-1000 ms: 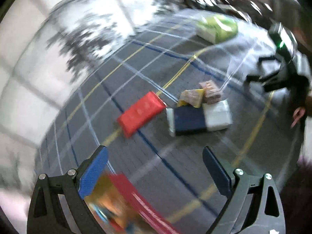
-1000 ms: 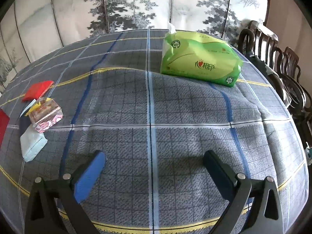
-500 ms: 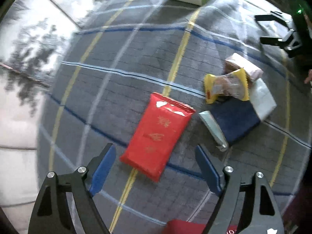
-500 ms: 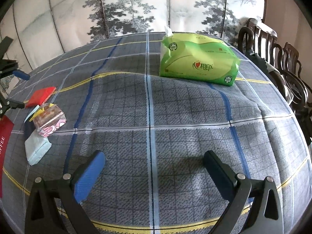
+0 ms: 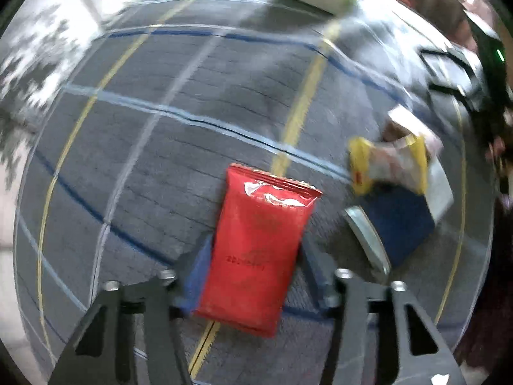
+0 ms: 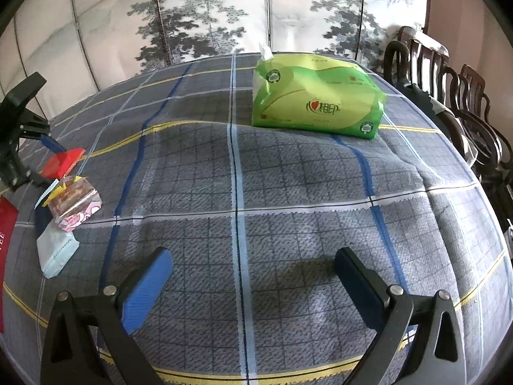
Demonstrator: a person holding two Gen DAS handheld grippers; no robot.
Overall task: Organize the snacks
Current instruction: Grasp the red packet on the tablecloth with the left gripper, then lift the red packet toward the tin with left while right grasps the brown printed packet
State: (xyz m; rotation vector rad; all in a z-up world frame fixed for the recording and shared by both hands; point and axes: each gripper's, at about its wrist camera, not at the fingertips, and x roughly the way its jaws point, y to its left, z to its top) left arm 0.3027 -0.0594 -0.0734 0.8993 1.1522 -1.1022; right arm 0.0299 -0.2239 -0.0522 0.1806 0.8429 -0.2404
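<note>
Left wrist: nearly straight down, close above the red packet (image 5: 259, 250) (blurred). Right wrist: slanting down across the bench (image 6: 288, 192), farther back. Shared: packet (image 6: 62, 162), snack pile (image 5: 394, 173) (image 6: 69, 202), tissue pack (image 6: 317, 96).

On the green tissue pack (image 6: 315, 99) I read a red heart followed by the Chinese characters 相印, on the red packet at the left edge (image 6: 7, 224) only the letters "EE", and the dark print on the red snack pouch (image 5: 259, 243) is too blurred to read
</note>
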